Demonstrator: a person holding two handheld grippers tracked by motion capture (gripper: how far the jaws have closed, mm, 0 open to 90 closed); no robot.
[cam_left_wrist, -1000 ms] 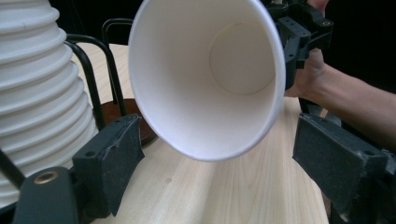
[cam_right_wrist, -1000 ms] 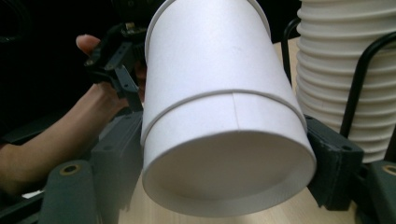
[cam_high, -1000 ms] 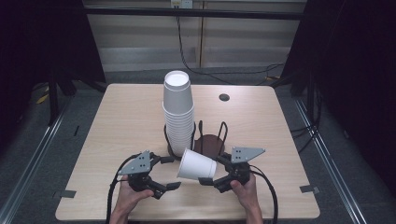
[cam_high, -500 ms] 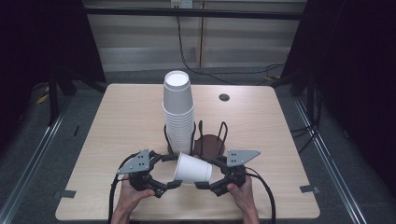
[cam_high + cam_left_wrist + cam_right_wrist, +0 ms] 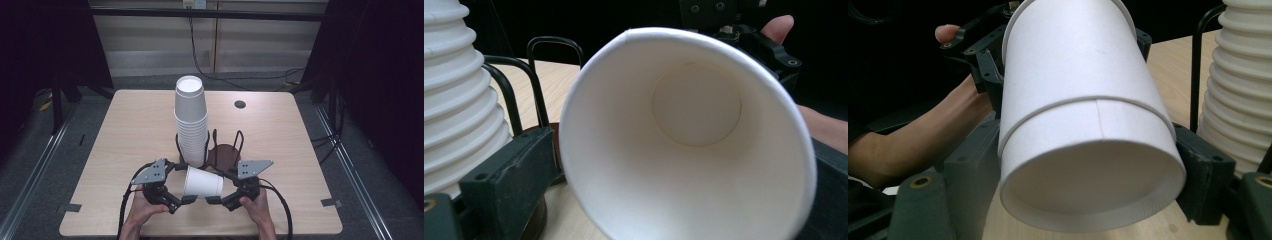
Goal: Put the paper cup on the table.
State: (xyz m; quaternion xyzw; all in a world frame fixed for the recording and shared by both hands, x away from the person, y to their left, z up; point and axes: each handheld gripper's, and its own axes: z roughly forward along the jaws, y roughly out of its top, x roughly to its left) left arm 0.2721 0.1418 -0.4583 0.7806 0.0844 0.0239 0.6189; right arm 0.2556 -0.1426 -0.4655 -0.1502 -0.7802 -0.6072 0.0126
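- Black fingers of my right gripper [image 5: 216, 199] sit pressed against the two sides of a white paper cup [image 5: 202, 182], near its closed base; in the right gripper view the cup [image 5: 1083, 110] lies on its side between them, base toward the camera.
- My left gripper [image 5: 182, 199] has its fingers spread, one on each side of the cup's open rim; in the left gripper view I look straight into the cup's mouth [image 5: 689, 145], and I cannot tell whether the fingers touch the rim.
- I see the cup held just above the worktop [image 5: 125, 130], close to the near edge and about midway along it, mouth toward the left edge.
- Both of the person's hands come in from the near edge; the right hand [image 5: 255, 205] and the left hand [image 5: 142, 207] each grip a gripper body.
- Just behind the cup stands a tall stack of white cups [image 5: 191, 120], upside down, in a black wire holder [image 5: 227, 147] with a dark round base.
- Farther off, near the far right corner, a small dark round hole [image 5: 240, 104] marks the worktop.
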